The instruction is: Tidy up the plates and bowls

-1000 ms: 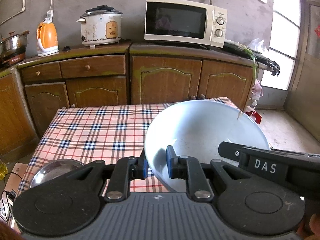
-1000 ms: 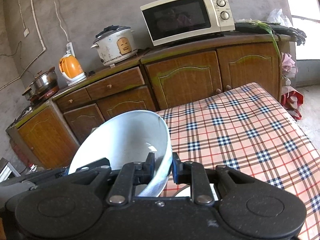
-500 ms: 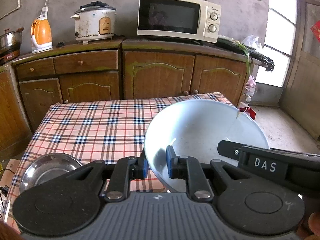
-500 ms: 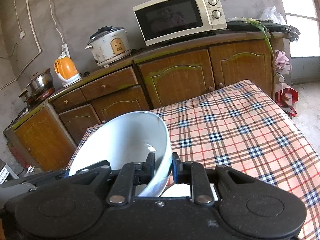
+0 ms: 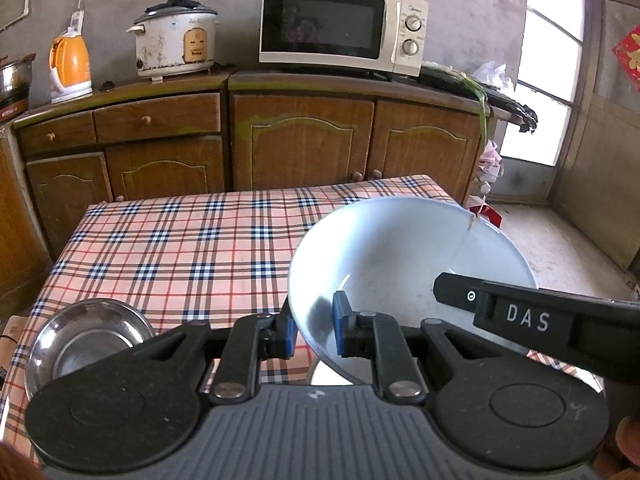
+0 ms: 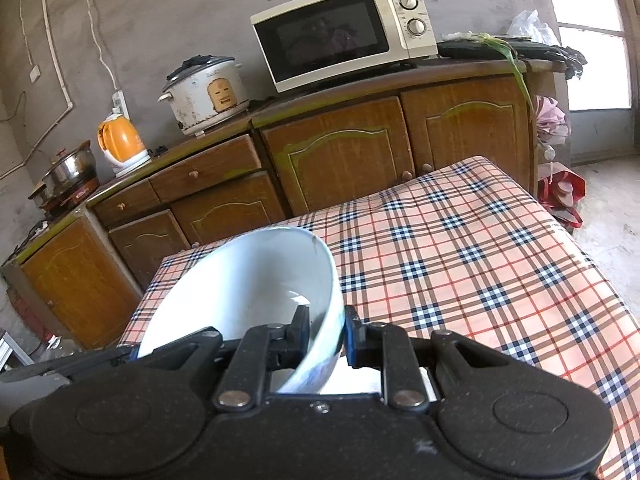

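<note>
Plaid tablecloth [image 5: 180, 240] below; left tongs [image 5: 313, 330] and right tongs [image 6: 326, 338] each clamp opposite rims of white bowl [image 5: 400, 264].

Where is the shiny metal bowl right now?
In the left wrist view, the metal bowl sits on the checked tablecloth near the table's lower left corner, left of the left gripper and the white bowl it holds.
</note>
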`<state>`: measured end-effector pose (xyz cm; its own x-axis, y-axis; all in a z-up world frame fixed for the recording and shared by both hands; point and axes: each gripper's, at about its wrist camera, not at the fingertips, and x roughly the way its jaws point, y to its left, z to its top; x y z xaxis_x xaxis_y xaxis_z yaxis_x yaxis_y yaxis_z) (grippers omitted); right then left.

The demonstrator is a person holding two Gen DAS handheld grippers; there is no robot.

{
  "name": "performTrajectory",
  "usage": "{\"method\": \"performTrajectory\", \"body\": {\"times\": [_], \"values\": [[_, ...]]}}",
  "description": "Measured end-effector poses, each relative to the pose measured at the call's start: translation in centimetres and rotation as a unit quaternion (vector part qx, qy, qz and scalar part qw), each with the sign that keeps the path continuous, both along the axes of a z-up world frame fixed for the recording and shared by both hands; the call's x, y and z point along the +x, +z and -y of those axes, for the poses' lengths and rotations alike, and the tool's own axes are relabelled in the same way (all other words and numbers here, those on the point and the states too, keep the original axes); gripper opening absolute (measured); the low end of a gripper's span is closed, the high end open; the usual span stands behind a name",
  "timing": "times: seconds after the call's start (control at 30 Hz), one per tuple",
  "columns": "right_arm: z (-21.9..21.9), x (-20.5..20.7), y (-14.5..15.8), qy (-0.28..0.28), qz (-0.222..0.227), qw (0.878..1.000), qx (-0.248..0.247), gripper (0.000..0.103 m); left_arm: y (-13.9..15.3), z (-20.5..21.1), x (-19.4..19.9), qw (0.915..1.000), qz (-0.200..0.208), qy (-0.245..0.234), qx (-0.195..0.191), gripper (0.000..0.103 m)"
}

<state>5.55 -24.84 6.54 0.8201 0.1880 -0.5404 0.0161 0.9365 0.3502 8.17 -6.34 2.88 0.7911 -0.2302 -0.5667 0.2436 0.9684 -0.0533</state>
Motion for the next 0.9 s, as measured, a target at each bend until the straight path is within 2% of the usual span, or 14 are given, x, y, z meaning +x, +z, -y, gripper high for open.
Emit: {"method": "performTrajectory", "body": {"times": [0.9], "values": [[2.5, -1.2, -2.0, -0.029, -0.017, 0.999, 0.004, 0.024, -1.8, 2.1, -0.4, 0.9994, -0.018, -0.029, 0.007, 0.017]]}}
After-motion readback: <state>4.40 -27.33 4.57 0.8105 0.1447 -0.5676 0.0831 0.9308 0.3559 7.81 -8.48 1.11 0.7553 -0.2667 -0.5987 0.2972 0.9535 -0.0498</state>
